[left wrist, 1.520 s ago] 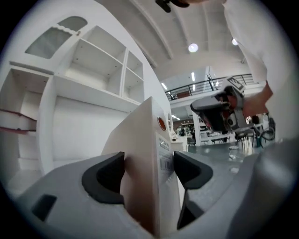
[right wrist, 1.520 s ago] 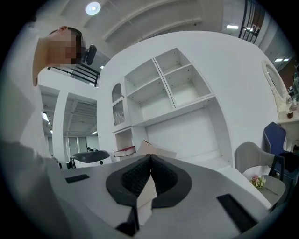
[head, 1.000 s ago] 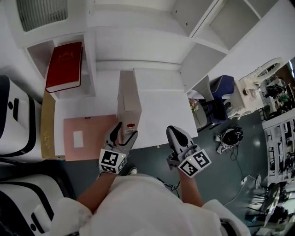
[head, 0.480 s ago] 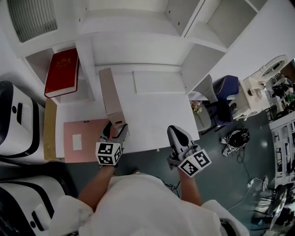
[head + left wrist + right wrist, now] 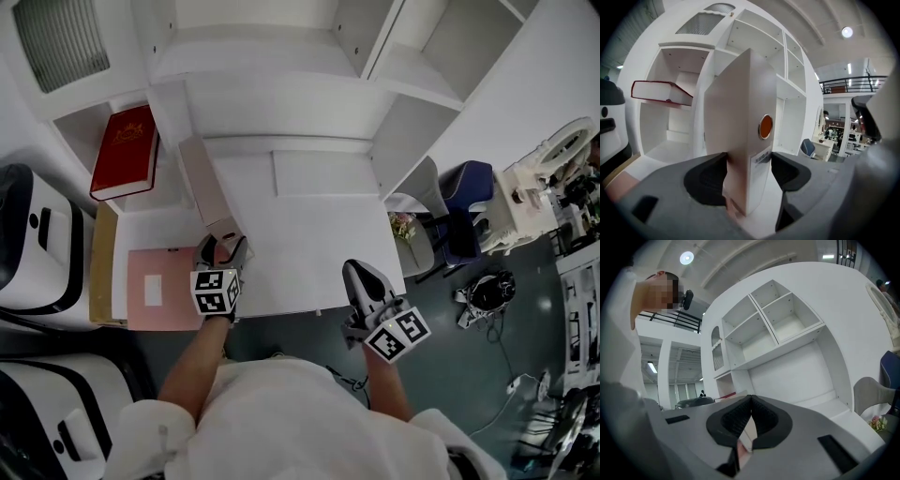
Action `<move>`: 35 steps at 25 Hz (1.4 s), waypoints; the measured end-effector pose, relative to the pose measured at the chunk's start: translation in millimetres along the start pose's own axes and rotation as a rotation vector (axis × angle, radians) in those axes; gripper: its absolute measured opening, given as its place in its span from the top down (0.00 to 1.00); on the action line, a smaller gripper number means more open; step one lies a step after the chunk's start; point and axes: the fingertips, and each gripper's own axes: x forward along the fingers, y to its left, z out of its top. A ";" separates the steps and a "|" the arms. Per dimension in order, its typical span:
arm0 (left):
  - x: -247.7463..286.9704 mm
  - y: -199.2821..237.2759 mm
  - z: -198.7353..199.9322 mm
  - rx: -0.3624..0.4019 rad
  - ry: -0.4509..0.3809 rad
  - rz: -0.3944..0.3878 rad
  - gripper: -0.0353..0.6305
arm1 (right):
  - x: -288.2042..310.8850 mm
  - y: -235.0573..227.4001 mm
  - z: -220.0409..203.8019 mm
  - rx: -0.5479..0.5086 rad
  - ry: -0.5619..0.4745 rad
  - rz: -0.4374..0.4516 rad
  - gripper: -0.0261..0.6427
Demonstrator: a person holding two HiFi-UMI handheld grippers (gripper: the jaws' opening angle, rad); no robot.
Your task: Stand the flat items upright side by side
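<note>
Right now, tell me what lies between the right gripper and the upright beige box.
Nothing but bare white desktop, seen in the head view, separates the right gripper from the beige box.

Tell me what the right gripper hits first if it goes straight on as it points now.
Probably the shelf unit's back panel: the right gripper, shut, points across the desk top toward it. The box file stands left of that line, though depth is unclear.

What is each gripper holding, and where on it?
Left gripper clamps the beige file box low on its labelled spine end; right gripper holds nothing.
</note>
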 end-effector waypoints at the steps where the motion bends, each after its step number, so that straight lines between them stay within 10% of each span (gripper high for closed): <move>1: 5.6 4.6 0.0 -0.005 0.006 0.011 0.50 | 0.9 0.6 -0.4 0.000 0.002 0.003 0.96; 35: 56.6 108.8 41.8 0.050 0.036 0.014 0.54 | 23.8 36.1 -10.8 -0.015 -0.011 -0.148 0.96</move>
